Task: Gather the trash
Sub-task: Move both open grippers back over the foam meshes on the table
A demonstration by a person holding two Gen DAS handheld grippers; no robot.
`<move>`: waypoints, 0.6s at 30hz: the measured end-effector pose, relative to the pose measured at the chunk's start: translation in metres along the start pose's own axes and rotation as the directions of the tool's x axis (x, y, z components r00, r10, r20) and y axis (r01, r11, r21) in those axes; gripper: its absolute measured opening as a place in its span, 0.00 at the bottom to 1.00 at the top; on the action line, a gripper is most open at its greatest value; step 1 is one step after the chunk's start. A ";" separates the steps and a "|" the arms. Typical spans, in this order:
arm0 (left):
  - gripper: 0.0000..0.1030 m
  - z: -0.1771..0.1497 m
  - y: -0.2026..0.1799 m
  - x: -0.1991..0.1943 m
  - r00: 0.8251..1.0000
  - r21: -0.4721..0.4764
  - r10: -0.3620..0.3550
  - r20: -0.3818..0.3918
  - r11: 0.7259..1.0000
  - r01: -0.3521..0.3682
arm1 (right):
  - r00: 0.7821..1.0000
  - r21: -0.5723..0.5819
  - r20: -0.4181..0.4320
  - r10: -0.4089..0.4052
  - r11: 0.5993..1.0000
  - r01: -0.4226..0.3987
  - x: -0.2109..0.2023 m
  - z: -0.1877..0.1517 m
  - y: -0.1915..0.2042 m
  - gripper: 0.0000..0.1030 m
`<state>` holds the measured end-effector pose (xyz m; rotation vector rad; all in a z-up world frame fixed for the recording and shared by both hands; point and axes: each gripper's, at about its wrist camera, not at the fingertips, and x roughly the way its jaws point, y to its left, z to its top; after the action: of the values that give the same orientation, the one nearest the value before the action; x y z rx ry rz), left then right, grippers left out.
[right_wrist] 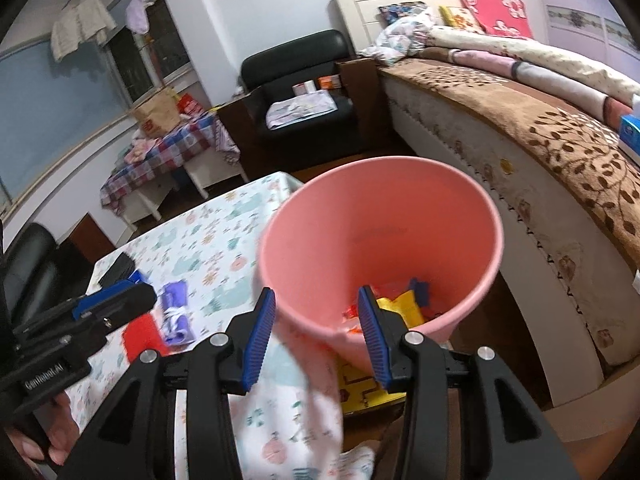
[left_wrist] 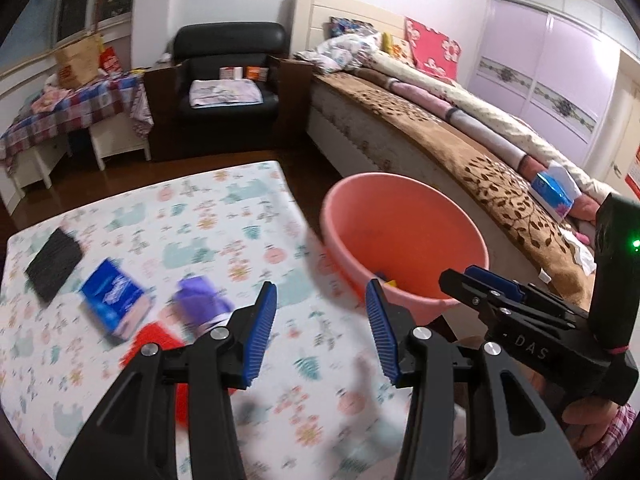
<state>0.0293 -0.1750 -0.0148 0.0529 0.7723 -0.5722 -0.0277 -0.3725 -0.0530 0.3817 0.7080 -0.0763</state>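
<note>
My left gripper (left_wrist: 320,320) is open and empty above the floral tablecloth (left_wrist: 224,232). On the cloth to its left lie a purple wrapper (left_wrist: 204,300), a blue packet (left_wrist: 114,300), a red piece (left_wrist: 154,338) and a black pad (left_wrist: 54,264). The pink bucket (left_wrist: 404,236) stands past the table's right edge. My right gripper (right_wrist: 316,320) hangs open and empty at the near rim of the bucket (right_wrist: 380,216). Yellow, red and blue wrappers (right_wrist: 404,304) lie at the bucket's bottom. Each gripper shows in the other's view: the right gripper (left_wrist: 458,276) and the left gripper (right_wrist: 136,292).
A bed (left_wrist: 480,168) with a brown leaf blanket runs along the right, with a blue tissue pack (left_wrist: 554,192) on it. A black armchair (left_wrist: 228,80) and a plaid-covered side table (left_wrist: 76,108) stand at the back. A yellow sheet (right_wrist: 360,388) lies under the bucket.
</note>
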 end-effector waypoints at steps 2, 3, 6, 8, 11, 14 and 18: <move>0.45 -0.005 0.013 -0.009 1.000 -0.018 0.020 0.004 1.000 -0.020 | 1.000 -0.018 -0.003 0.019 1.000 -0.020 -0.001 -0.004 0.010 0.41; 0.45 -0.010 0.023 -0.015 0.999 -0.032 0.032 0.004 0.999 -0.032 | 0.999 -0.026 -0.007 0.032 0.999 -0.032 -0.001 -0.006 0.015 0.41; 0.45 -0.022 0.047 -0.029 0.998 -0.065 0.069 0.003 0.996 -0.068 | 0.997 -0.052 -0.024 0.070 0.996 -0.071 0.001 -0.011 0.028 0.41; 0.45 -0.029 0.059 -0.035 0.996 -0.080 0.087 0.003 0.993 -0.086 | 0.994 -0.081 -0.042 0.097 0.992 -0.100 0.002 -0.016 0.039 0.41; 0.45 -0.042 0.079 -0.045 0.993 -0.107 0.120 0.000 0.987 -0.119 | 0.989 -0.131 -0.066 0.131 0.982 -0.139 0.004 -0.023 0.059 0.41; 0.45 -0.053 0.099 -0.052 0.990 -0.133 0.144 -0.007 0.981 -0.143 | 0.980 -0.178 -0.100 0.173 0.966 -0.188 0.007 -0.031 0.080 0.41; 0.45 -0.061 0.119 -0.059 0.986 -0.154 0.166 -0.006 0.974 -0.165 | 0.963 -0.234 -0.155 0.222 0.939 -0.254 0.013 -0.040 0.107 0.41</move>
<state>0.0165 -0.0311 -0.0384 -0.0270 0.7949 -0.3527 -0.0220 -0.2577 -0.0551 0.2268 0.7812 0.2684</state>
